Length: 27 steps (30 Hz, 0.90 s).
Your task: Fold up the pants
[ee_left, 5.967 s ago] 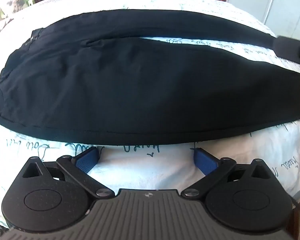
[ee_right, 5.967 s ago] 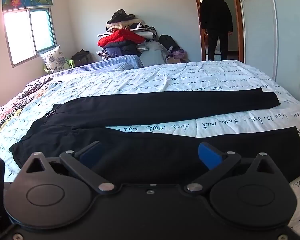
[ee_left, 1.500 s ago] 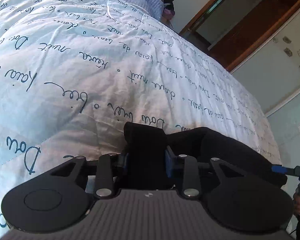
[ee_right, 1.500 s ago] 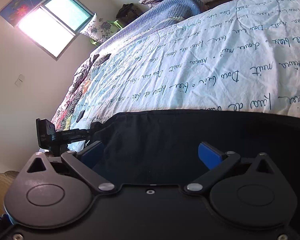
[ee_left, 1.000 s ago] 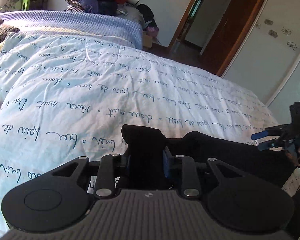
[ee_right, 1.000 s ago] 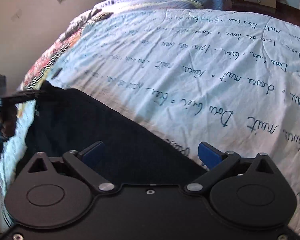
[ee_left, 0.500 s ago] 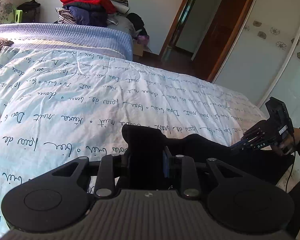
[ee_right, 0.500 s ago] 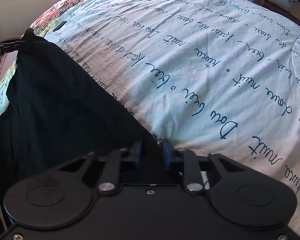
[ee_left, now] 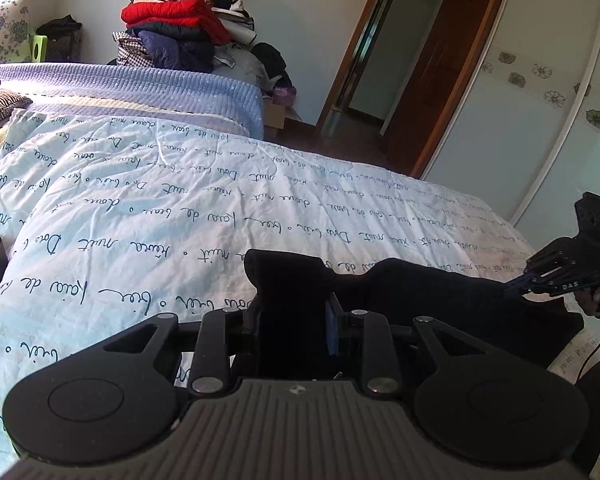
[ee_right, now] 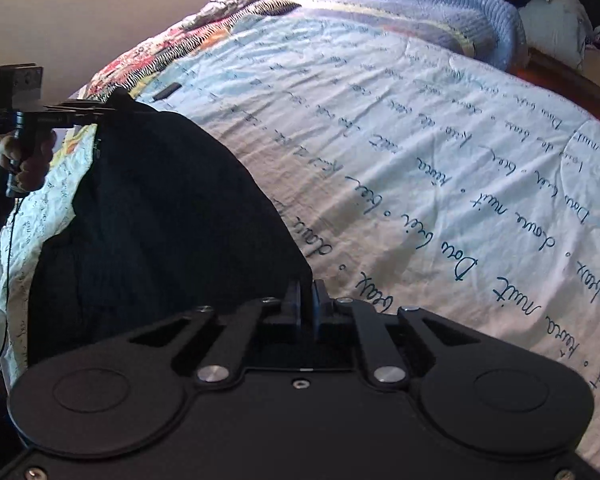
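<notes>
Bed (ee_left: 148,200) w/ script-print quilt carries the black pants (ee_right: 148,232), raised off it along one edge so the cloth hangs flat for folding, since left gripper (ee_left: 292,320) clamps a thick bunch and right gripper (ee_right: 307,306) pinches the thin edge.

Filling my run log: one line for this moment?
left tongs: shut on pants | right tongs: shut on pants | pants: lifted over bed
</notes>
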{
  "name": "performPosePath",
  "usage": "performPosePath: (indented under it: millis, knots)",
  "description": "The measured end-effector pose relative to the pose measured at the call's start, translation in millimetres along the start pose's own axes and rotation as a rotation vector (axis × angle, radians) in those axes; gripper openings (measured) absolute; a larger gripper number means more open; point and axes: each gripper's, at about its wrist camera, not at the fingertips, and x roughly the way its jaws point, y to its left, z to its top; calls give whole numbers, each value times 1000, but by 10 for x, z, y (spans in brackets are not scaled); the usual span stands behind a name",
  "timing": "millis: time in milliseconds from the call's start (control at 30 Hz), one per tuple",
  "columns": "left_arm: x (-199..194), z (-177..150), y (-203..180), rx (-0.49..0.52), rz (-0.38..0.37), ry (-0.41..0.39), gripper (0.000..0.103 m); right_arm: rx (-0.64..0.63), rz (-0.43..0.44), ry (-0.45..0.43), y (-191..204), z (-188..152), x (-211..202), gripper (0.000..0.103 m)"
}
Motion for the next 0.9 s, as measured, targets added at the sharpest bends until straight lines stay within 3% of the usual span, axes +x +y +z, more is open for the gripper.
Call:
performPosePath:
  millis: [100,200,300,367,500,633,767,900]
  knots:
    - [-239,-139,15,-17,-37,-46,29,-55,14,-64,500,-262,-417,7]
    - [-549,-421,37,-48,-92,-91,30,-77,90,-65,1072,-747,-627,7]
    - [-738,-815,83,-93,-147,-74,31,-38,139,4,1485,-1269,-475,7]
    - [-746,-1061,80,-109,-129,-21,30,2,151,45,1622,-1507,-292,6]
    - [-843,-1325,133,-162,-110,9,30,22,136,82,1743,-1639,-132,7]
    - [-1146,-1372,105,-141,-129,-32,30,1,131,49,1852,-1576,-410,7]
    - [-1113,-1625,196,-155,-116,37,32,42,164,116,1887,-1750,-217,7]
    - [-1134,-1778,190,-128,-64,90,37,46,113,130,2022,-1843,-20,7]
